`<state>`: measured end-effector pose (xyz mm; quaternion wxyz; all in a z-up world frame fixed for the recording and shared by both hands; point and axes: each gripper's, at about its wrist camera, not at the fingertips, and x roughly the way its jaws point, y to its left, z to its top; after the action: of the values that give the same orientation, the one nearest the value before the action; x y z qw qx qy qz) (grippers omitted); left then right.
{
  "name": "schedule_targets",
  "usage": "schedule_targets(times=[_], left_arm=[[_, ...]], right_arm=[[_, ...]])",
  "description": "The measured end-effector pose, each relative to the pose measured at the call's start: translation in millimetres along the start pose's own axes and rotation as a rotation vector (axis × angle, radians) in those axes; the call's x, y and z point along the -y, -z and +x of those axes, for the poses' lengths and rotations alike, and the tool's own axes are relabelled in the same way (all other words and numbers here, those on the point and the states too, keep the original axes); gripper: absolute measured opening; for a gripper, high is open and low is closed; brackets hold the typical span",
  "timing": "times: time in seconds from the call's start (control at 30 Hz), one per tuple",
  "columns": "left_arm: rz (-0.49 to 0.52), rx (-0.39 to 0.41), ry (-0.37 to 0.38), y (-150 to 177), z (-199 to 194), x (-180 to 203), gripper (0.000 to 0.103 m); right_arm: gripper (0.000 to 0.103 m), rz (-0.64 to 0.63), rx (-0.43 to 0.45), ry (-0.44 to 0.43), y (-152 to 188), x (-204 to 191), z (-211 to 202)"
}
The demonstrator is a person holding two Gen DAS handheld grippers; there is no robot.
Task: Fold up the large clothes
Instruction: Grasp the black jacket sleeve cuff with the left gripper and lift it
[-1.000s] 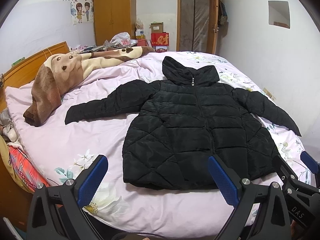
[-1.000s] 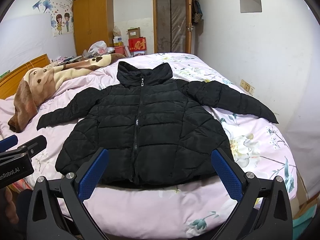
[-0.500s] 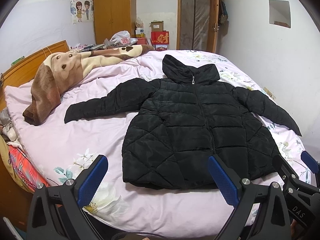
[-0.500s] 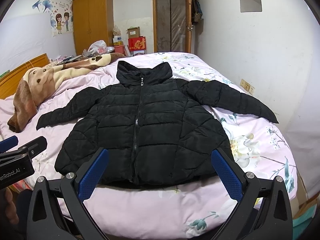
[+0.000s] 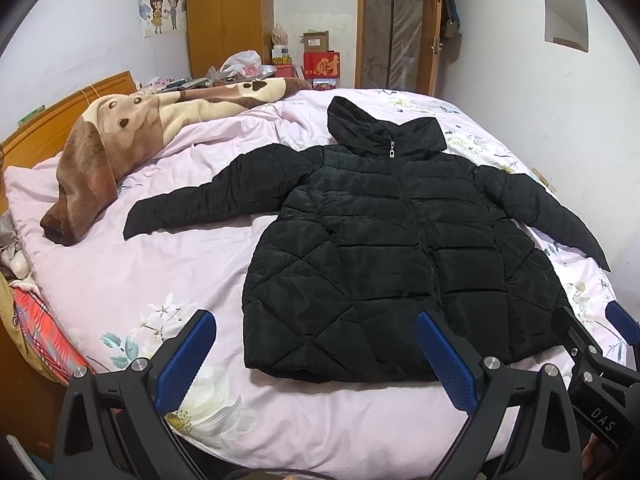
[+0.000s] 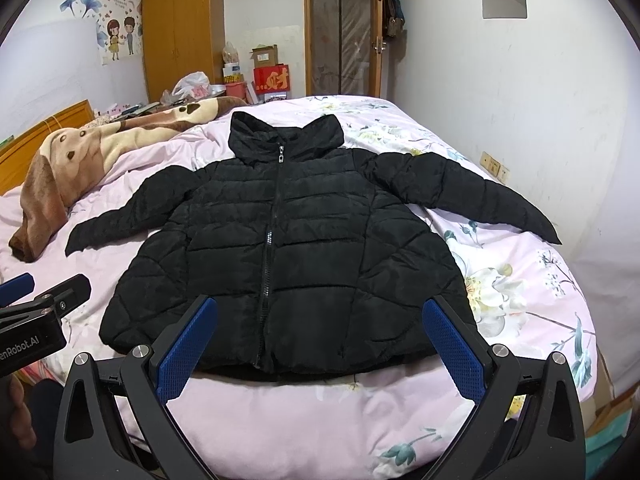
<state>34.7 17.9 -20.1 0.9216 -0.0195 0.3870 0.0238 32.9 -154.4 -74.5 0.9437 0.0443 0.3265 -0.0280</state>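
- A black quilted jacket (image 6: 288, 248) is lying flat, front up and zipped, on a bed (image 6: 520, 320) covered in a pink floral sheet.
- Both sleeves are spreading outward: one sleeve (image 5: 208, 200) is reaching toward a brown and cream blanket (image 5: 120, 148), the other sleeve (image 6: 472, 196) is pointing toward the white wall.
- The hood (image 6: 280, 136) is lying at the far end; the hem is sitting close to the near edge of the bed.
- The left gripper (image 5: 316, 356) is hovering at the near edge, jaws spread wide, its blue pads holding nothing and apart from the cloth.
- The right gripper (image 6: 320, 344) is likewise hovering over the hem area, jaws spread and empty; whether the pads are brushing the hem is hard to judge through the fisheye.
- A wooden wardrobe (image 6: 180, 32) and a red box (image 6: 272, 78) are standing beyond the bed.
- The headboard (image 5: 52, 120) is showing beside the blanket.
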Motion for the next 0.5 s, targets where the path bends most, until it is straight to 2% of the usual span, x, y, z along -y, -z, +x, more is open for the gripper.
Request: schedule_targets(times=[0.17,0.27,0.33,0.5], left_arm=[[-0.035,-0.019,0.004,-15,29,-25,0.101],[-0.074,0.003,-0.025,-27,53,-57,0.101],[-0.086,-0.019,-0.054,-36,70,-76,0.101],[-0.209,-0.043,-0.078,-59,118,-144,0.101]], right_arm=[[0.102,-0.007,-0.016,-0.018,-9,-7,22],[0.102,-0.029,0.011,-0.051,-18,-15,39],[0.102,-0.055,0.016,-0.070,-26,-24,52],[0.102,-0.083,-0.010,-0.124,-47,-51,92]])
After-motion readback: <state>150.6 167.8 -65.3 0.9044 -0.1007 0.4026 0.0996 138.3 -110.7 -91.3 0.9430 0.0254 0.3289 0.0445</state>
